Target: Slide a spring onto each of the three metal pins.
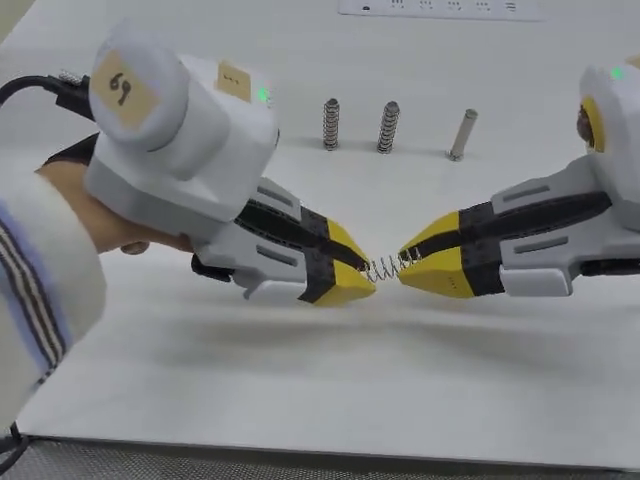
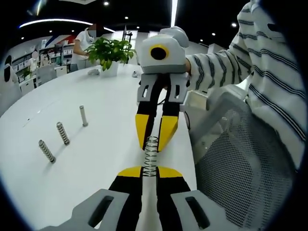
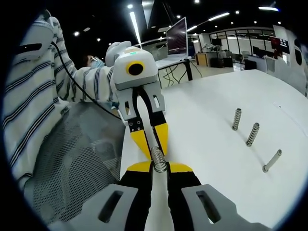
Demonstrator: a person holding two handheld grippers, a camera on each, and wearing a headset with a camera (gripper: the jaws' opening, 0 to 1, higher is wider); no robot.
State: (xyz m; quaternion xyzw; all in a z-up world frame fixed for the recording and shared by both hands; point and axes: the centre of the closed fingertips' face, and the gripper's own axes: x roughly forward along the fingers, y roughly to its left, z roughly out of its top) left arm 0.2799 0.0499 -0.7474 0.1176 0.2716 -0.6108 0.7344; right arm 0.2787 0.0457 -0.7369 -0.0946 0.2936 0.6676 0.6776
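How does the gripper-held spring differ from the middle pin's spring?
The held spring lies horizontal; the middle pin's spring stands upright. The held one is clamped at its ends by the left gripper and right gripper; the other sits around its pin. Both are metal coils.

A white table is stretching across the head view, and a white power strip is lying near its far edge at 12 o'clock. In the left gripper view a potted plant is standing on the table at 11 o'clock, and a person is standing just behind it toward 10 o'clock. A grey mesh chair is sitting beside the table's edge at 4 o'clock. In the right gripper view a dark monitor is standing on a farther table at 12 o'clock, and ceiling lights are glowing overhead.
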